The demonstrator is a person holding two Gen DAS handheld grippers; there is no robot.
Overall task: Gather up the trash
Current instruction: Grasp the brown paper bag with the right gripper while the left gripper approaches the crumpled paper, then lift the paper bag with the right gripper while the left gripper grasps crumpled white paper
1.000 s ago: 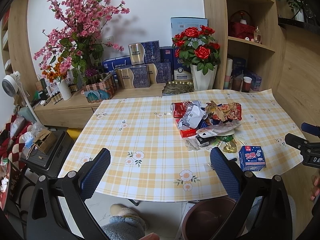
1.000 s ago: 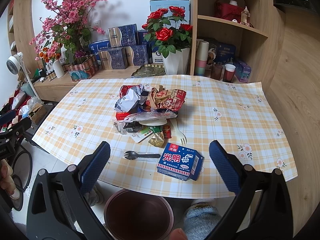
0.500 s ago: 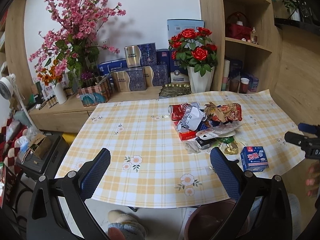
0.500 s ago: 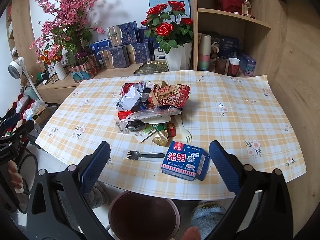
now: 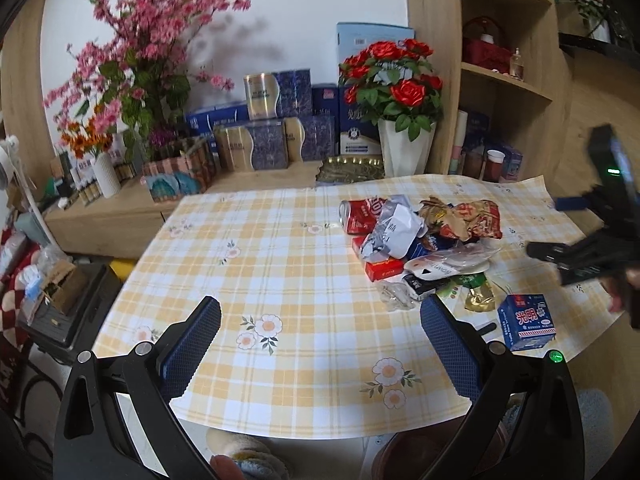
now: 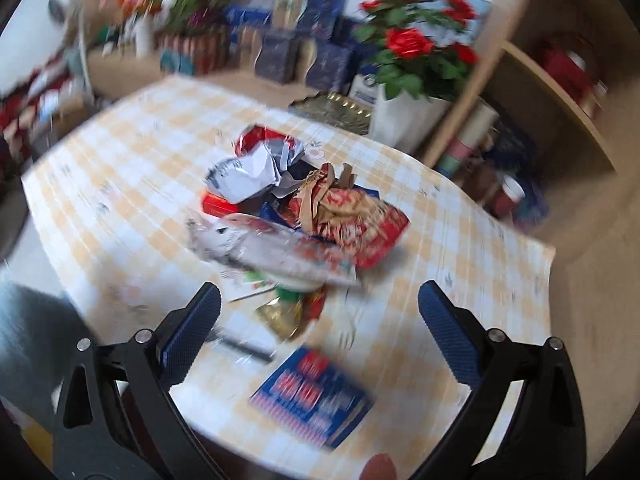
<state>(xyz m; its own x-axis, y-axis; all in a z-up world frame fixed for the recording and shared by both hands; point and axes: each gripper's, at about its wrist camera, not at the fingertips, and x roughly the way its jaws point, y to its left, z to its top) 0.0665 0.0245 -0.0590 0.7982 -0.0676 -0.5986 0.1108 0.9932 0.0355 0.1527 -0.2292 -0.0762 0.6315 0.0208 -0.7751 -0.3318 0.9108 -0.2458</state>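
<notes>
A pile of trash (image 5: 420, 236) lies on the yellow checked table (image 5: 280, 280): a red can (image 5: 360, 212), crumpled white paper (image 5: 394, 230), a red snack bag (image 5: 472, 220) and wrappers. A blue milk carton (image 5: 527, 322) lies near the front edge, a black fork beside it. My left gripper (image 5: 320, 344) is open and empty over the table's front edge. My right gripper (image 6: 318, 340) is open and empty above the carton (image 6: 312, 396); that view is blurred, with the pile (image 6: 296, 216) ahead. In the left wrist view the right gripper (image 5: 580, 256) shows at the right.
A brown bin (image 5: 432, 456) stands below the table's front edge. A white vase of red roses (image 5: 404, 148), gift boxes (image 5: 276, 136) and a pink blossom plant (image 5: 140, 60) stand behind the table. Wooden shelves (image 5: 504, 80) rise at the right.
My right gripper has swung fast forward over the table and tilted, closing in on the carton and pile. My left gripper has moved slightly closer to the table.
</notes>
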